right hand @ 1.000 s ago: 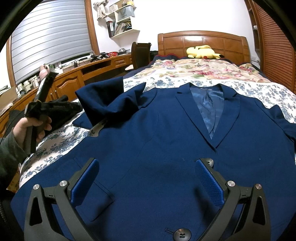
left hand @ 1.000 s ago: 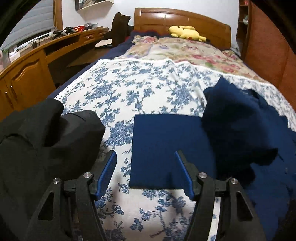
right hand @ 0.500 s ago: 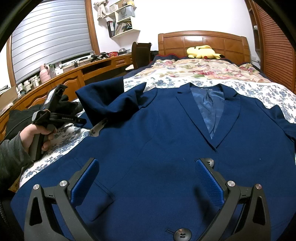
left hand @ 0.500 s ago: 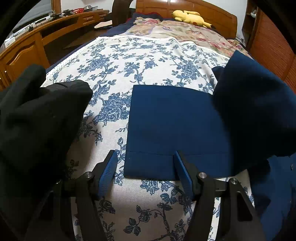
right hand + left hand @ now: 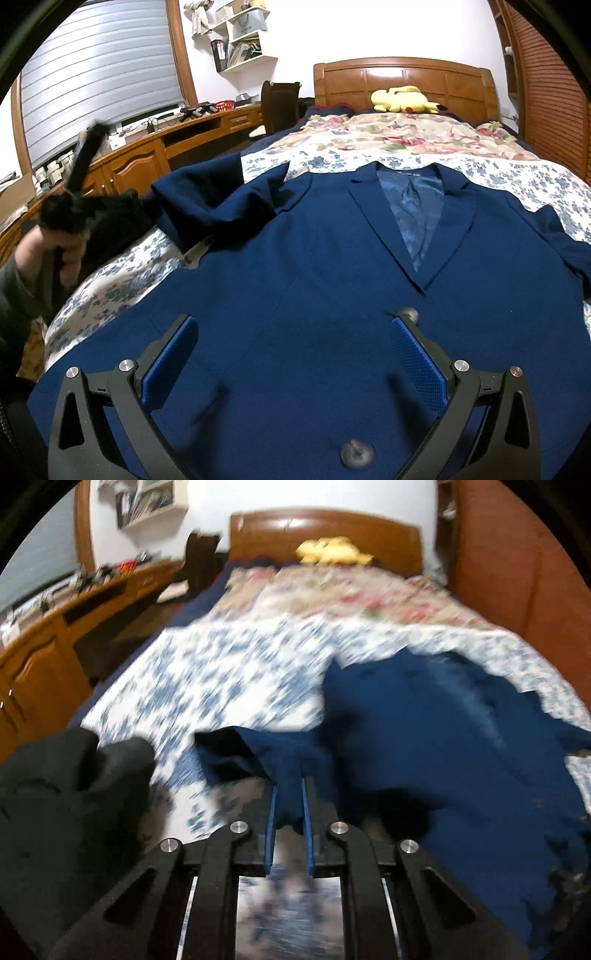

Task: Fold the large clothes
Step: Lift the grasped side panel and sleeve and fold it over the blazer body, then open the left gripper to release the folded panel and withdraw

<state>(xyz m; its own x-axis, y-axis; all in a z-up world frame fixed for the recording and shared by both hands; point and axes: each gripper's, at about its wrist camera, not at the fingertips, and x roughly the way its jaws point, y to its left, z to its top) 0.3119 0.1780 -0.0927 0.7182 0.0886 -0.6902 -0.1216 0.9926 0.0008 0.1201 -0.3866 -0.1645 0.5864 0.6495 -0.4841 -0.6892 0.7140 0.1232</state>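
A navy blue blazer (image 5: 332,266) lies face up on the bed, lapels toward the headboard; its left sleeve (image 5: 207,199) is bunched beside it. In the left wrist view my left gripper (image 5: 289,794) is shut on the navy sleeve cuff (image 5: 280,760) and holds it lifted off the floral sheet, with the blazer body (image 5: 461,746) to the right. This view is blurred by motion. My right gripper (image 5: 291,354) is open and empty, hovering just above the blazer's lower front near a button (image 5: 356,452). The left gripper shows blurred in the right wrist view (image 5: 85,184), held in a hand.
A black garment (image 5: 62,812) lies at the bed's left edge. A yellow plush toy (image 5: 404,98) sits by the wooden headboard (image 5: 402,77). A wooden desk (image 5: 147,155) runs along the left. A slatted wooden wardrobe (image 5: 546,85) stands at the right.
My left gripper has closed on the flat sleeve cuff and lifted it up from the sheet, moving fast. My right gripper has stayed open in place above the blazer.
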